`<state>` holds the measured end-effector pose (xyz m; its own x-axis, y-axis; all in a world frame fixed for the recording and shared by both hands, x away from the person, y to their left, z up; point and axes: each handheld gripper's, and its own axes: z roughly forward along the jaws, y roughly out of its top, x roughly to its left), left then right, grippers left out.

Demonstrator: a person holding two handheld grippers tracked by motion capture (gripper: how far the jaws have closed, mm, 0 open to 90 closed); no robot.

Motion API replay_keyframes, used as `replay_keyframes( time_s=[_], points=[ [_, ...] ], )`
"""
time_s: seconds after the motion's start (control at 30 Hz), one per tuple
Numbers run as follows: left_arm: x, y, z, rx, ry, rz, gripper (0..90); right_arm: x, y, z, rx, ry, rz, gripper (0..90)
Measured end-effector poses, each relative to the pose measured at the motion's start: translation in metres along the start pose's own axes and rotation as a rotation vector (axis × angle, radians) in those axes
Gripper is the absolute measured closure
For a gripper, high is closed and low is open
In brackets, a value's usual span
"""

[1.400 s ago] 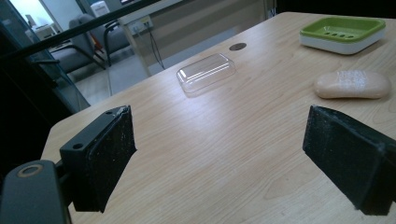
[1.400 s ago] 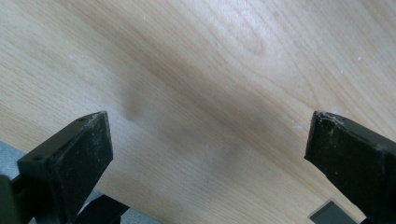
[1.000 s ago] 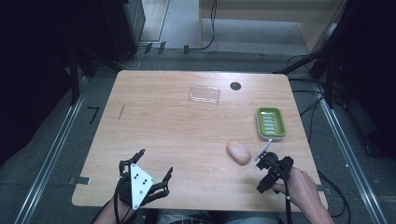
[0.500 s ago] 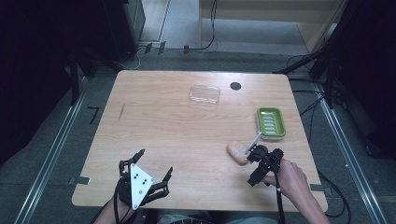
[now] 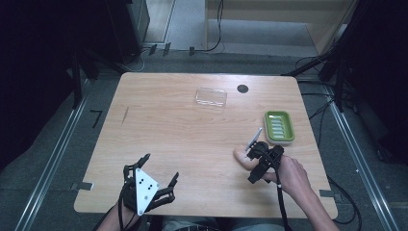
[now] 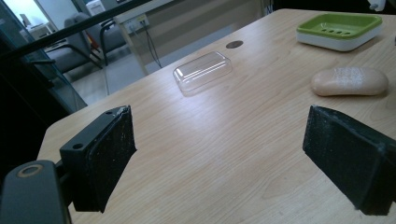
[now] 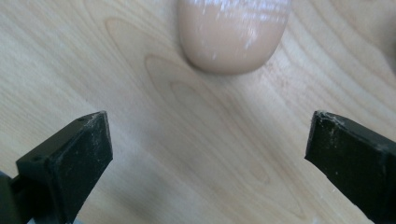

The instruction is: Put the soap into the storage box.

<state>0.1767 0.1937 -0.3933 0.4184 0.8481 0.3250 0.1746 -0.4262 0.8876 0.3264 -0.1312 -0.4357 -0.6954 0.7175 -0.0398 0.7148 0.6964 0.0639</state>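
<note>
Right, your right claw (image 5: pixel 256 153) hung spread wide over the soap bar (image 7: pixel 233 35), which lay on the bench (image 5: pixel 168 130); centring it between the pads before squeezing looked wise

— What do we have near the right front of the table?
— A peach-coloured soap bar (image 6: pixel 349 81), oval and glossy, lying flat on the wood, just before our green dish (image 6: pixel 339 29).

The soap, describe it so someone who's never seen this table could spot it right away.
Start at the wooden table and go to its right side, near the person. Just before the green dish lies the soap, right by the open right gripper. It is the only peach-coloured, rounded bar there.
</note>
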Motion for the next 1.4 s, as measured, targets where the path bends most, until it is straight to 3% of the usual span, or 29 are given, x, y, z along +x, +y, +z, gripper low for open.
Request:
replay_keyframes(
  time_s=[0.87, 1.37, 1.4],
  points=[
    [0.001, -0.001, -0.001, 0.0, 0.004, -0.003, 9.9, -0.014, 0.05, 0.015, -0.016, 0.045, 0.013, 1.2],
    [0.001, -0.001, -0.001, -0.004, 0.006, -0.005, 9.9, -0.02, 0.062, 0.031, -0.001, 0.056, 0.033, 0.8],
    [0.001, -0.001, -0.001, -0.004, 0.005, -0.004, 9.9, -0.02, 0.062, 0.032, 0.003, 0.058, 0.034, 5.1]
  ],
)
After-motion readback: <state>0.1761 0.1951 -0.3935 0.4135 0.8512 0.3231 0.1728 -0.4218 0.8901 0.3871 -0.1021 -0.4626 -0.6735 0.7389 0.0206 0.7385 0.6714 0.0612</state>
